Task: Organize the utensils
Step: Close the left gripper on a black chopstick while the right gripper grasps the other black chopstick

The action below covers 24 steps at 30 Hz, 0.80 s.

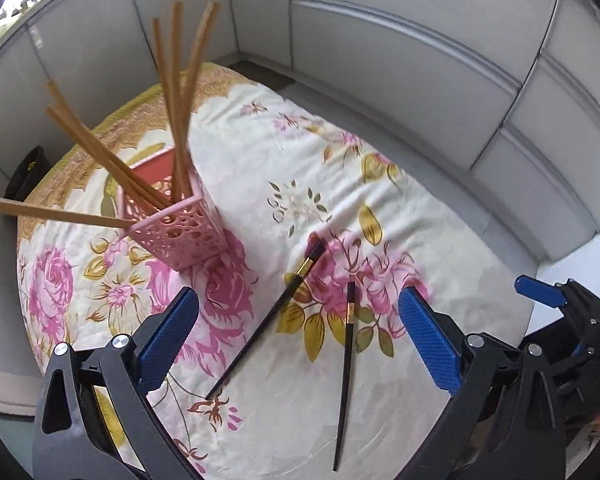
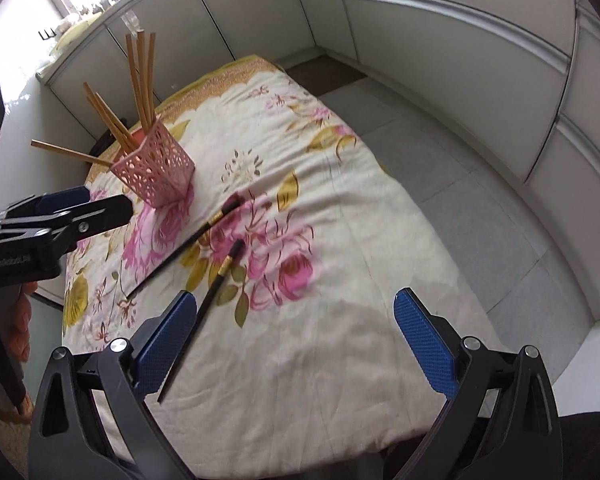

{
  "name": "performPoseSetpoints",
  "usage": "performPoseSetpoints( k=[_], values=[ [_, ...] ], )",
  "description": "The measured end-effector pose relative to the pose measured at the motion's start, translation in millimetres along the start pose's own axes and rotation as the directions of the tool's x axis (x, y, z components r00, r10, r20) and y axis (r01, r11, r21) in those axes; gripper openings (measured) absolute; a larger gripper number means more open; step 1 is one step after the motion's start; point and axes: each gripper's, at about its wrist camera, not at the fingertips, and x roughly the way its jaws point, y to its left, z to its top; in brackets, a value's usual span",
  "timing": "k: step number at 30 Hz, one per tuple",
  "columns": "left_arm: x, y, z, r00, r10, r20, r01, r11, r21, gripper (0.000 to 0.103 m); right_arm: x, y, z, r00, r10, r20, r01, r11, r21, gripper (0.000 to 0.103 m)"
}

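Observation:
A pink perforated holder (image 1: 184, 232) stands on the flowered tablecloth and holds several wooden chopsticks (image 1: 180, 100); it also shows in the right wrist view (image 2: 156, 168). Two black chopsticks with gold bands lie on the cloth: one (image 1: 268, 320) to the left, one (image 1: 346, 368) to the right. In the right wrist view they are the far one (image 2: 188, 240) and the near one (image 2: 204, 312). My left gripper (image 1: 300, 312) is open above both black chopsticks, empty. My right gripper (image 2: 296, 312) is open and empty, its left finger beside the near chopstick.
The table with the flowered cloth (image 1: 380, 420) is ringed by white cabinet panels (image 1: 420, 60). The left gripper's body (image 2: 40, 224) shows at the left of the right wrist view. The right gripper's finger (image 1: 540, 290) shows at the right edge of the left wrist view.

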Motion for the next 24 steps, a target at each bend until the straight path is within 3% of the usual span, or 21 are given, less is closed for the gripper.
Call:
performPoseSetpoints(
  k=[2,4,6,13,22,24],
  values=[
    [21,-4,6,0.997,0.014,-0.075,-0.010,0.999,0.046,0.090,4,-2,-5,1.000,0.008,-0.023,-0.008,1.000,0.002,0.096],
    [40,-6,11,0.987,-0.010,-0.161,0.022,0.997,0.071,0.068,6,-1,-8,0.999,0.016,-0.032,-0.016,1.000,-0.002,0.096],
    [58,-9,18,0.969,-0.040,-0.243,0.064,0.994,0.091,0.055,7,0,-9,0.999,0.032,-0.044,-0.033,0.999,-0.011,0.096],
    [104,-12,33,0.917,-0.024,-0.398,0.077,0.990,0.117,0.027,12,-5,-6,0.996,0.065,-0.067,-0.065,0.998,0.002,0.096],
    [138,-6,31,0.893,-0.007,-0.450,0.071,0.990,0.126,0.026,25,-15,-3,0.992,0.079,-0.102,-0.076,0.996,0.037,0.096],
    [141,-1,32,0.892,-0.042,-0.450,0.099,0.990,0.104,0.025,26,-15,-2,0.992,0.073,-0.104,-0.070,0.997,0.037,0.096]
  ],
)
